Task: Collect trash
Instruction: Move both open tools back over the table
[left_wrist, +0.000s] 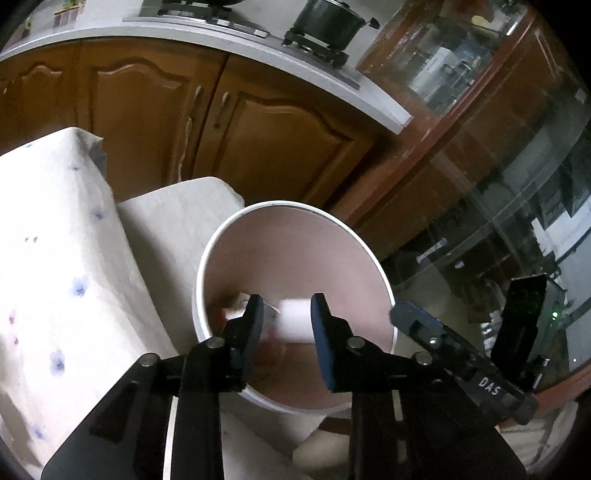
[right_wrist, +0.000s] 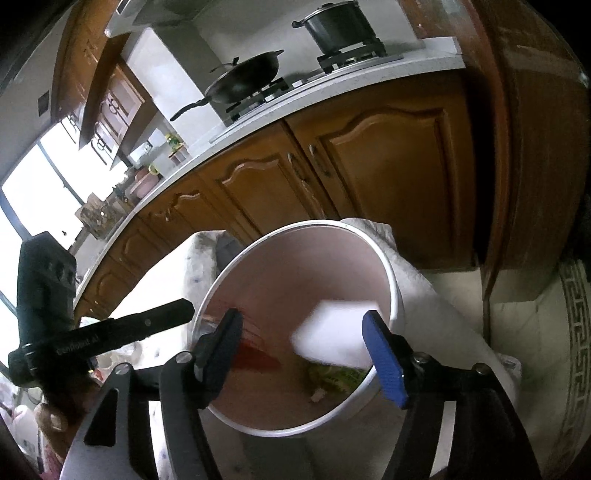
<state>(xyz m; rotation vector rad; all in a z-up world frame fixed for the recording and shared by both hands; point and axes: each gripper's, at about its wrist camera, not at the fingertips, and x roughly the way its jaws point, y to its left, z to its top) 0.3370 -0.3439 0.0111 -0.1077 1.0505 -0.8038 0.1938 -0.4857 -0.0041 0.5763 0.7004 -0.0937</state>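
Seems to be the dropping step. Hovering over bin (left_wrist: 207, 266) with both grippers. In left gripper (left_wrist: 287, 308), jaws partly apart and pressing on nothing: white scrap (left_wrist: 295, 325), blurred, loose between them, over the bin's inside. In right gripper (right_wrist: 301, 321), jaws wide apart, white paper (right_wrist: 334, 332) close to one jaw, not clamped, also above the bin. Already lying at bottom: wrappers (right_wrist: 258, 354). Next, probably: make sure both pieces land inside, then lift away without knocking the rim and go for more trash.
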